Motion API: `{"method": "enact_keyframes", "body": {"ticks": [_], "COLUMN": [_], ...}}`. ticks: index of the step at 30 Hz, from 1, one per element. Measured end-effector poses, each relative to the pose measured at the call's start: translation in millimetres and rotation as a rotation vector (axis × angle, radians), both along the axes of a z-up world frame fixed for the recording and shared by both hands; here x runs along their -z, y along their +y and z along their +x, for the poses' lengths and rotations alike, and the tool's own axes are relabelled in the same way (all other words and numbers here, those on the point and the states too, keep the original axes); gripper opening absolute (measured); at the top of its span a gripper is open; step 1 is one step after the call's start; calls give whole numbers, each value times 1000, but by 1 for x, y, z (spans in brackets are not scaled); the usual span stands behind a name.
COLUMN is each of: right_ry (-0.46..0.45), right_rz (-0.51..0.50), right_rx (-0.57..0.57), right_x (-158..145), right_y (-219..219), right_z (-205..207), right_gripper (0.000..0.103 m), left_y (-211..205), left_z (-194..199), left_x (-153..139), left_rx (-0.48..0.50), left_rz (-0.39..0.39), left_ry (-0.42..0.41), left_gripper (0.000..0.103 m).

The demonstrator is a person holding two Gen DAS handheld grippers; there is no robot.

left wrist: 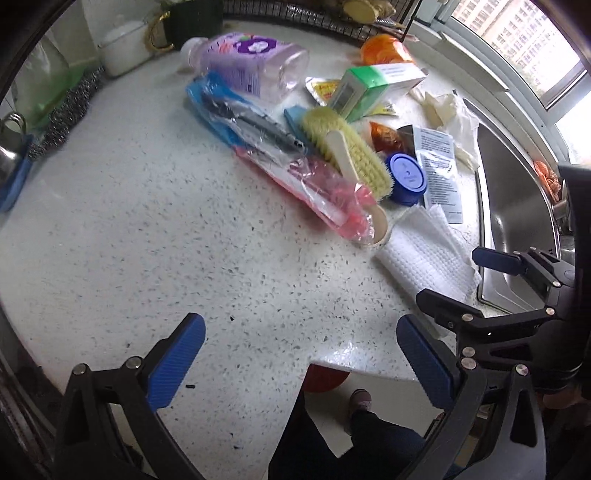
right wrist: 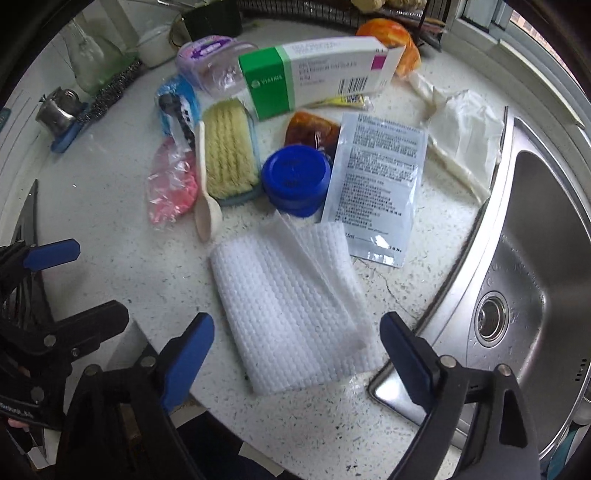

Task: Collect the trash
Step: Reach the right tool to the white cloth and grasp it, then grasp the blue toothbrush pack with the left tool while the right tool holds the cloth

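The trash lies heaped in the middle of a white speckled countertop point(right wrist: 110, 206), just left of a stainless steel sink point(right wrist: 535, 229), gathered close so that either gripper can reach it from the near edge. Nearest is a folded white paper towel point(right wrist: 291, 314), quilted in texture, with one corner lifted and a clear film lying across its top. It sits directly ahead of the right gripper point(right wrist: 297, 354), whose blue-padded jaws stand wide apart above it, touching nothing; judging by that line-up, the towel is the likely first pick.

Behind the towel lies a silver printed sachet point(right wrist: 376, 184), flat and torn-looking at its lower edge, partly overlapping a round blue lid point(right wrist: 295, 173). Left of the lid are a yellow-bristled scrub brush point(right wrist: 229, 147) and a pale plastic spoon point(right wrist: 205, 184) resting against it, then crumpled pink and blue plastic wrapping point(right wrist: 171, 184). Farther back stand a green-and-white carton point(right wrist: 317, 74), an empty clear bottle with a purple label point(left wrist: 251, 62) on its side, an orange wrapper point(right wrist: 391, 33) and a crumpled white bag point(right wrist: 465, 133) by the sink rim.

The left gripper point(left wrist: 301, 362) hangs over bare counter near the front edge, jaws open and empty, well short of the heap and beside the right one, seemingly ready to help.
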State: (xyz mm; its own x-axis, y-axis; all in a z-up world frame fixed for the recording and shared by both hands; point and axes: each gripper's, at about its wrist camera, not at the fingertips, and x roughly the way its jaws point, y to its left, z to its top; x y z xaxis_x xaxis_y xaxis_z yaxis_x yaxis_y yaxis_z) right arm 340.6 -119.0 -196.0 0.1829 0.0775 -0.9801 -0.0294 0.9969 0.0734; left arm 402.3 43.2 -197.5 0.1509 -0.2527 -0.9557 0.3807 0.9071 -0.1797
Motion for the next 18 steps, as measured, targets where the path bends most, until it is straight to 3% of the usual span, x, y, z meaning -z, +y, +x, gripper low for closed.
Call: {"method": "enact_keyframes", "body": {"ticks": [7,9,14,16,18], "right_ry": [-7,-24,-67,-70,-67], "right_rz": [-29,-54,-37,-29,-20], "right_rx": [-29,-53,-108,-122,-115], "right_x": [4,0,-6,-8,-11], "right_y": [1,5,22,27,29], "right_z": [2,0,-10,-13,-16], "right_gripper": [86,79,24,12,11], "left_y": [-1,-1,0,3,7], "left_z": [2,1,-4,-5,-2], "left_x": [13,13,11,5,-2], "left_rx": [-2,-6,-5,-15,-28], "left_rz": [15,13,21,13,-6], "left_ry": [4,7,3,-1,1], "left_gripper": [103,103,103,103,103]}}
